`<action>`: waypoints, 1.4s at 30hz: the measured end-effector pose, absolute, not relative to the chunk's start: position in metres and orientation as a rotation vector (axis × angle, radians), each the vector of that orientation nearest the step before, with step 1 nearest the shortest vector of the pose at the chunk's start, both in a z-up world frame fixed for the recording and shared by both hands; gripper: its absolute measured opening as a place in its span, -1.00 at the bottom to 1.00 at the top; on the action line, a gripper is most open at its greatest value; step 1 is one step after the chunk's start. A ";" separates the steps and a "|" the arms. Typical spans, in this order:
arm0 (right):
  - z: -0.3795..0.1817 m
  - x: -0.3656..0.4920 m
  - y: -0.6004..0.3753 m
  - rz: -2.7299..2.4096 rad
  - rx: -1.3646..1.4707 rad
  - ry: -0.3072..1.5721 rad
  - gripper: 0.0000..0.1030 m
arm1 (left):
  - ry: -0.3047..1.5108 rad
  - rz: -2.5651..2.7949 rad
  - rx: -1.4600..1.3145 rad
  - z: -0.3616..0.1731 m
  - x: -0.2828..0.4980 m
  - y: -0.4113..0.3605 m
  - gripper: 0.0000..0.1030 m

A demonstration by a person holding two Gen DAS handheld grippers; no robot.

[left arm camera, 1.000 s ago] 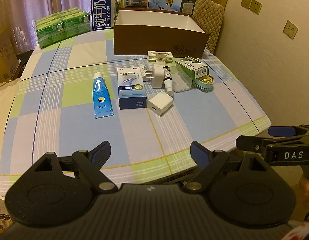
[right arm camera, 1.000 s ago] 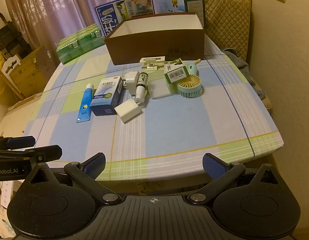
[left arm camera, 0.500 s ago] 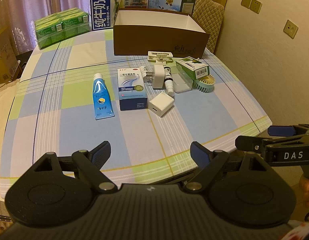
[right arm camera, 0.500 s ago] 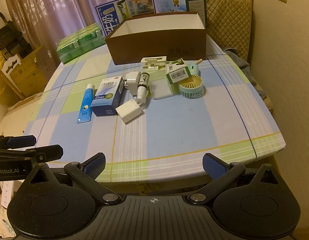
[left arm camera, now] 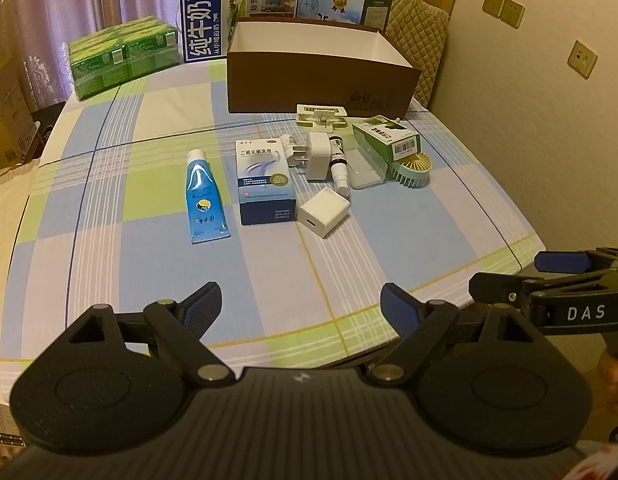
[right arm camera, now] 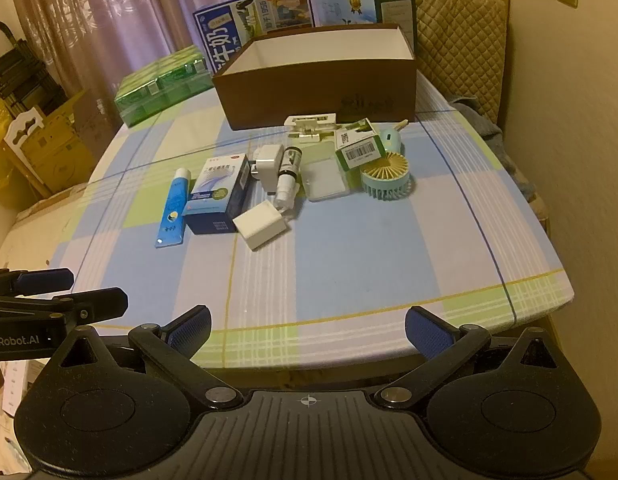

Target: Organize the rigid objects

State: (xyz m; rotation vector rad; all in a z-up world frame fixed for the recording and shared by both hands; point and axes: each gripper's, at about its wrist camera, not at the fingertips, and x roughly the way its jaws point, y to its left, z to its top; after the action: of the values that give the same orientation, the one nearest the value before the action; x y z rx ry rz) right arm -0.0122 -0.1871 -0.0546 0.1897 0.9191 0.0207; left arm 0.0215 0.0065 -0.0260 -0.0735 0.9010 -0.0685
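Large blue-and-white milk carton (left arm camera: pixel 213 20) at table's far edge: "纯牛奶", "1956". Black right gripper (left arm camera: pixel 565 280), arm side: "DAS". Black left gripper (right arm camera: pixel 65 292), arm side: "enRobot.AI", cut off at frame edge.

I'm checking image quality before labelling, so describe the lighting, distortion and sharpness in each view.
Left wrist view: warm yellowish room light, strong fisheye bending of the table edge, dark corner vignette; the blue tube is sharp, soft shadows only. Right wrist view: same warm cast and curvature; barcode on the green box is readable, the curtain is dimmer; no harsh glare or motion blur.
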 end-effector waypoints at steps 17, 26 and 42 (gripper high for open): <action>-0.052 -0.002 -0.183 0.023 0.196 0.920 0.96 | 0.904 -0.063 -0.068 -0.008 0.023 0.016 0.64; -0.052 0.004 -0.181 0.017 0.203 0.926 0.96 | 0.909 -0.065 -0.069 -0.005 0.024 0.019 0.64; -0.055 0.009 -0.181 -0.001 0.225 0.925 0.96 | 0.914 -0.078 -0.063 -0.009 0.031 0.026 0.64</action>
State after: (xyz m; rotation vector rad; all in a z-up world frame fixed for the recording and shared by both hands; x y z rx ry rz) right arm 0.0090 -0.1808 -0.0553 0.2248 0.9250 -0.0009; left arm 0.0310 0.0260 -0.0091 -0.0631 0.9140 -0.0784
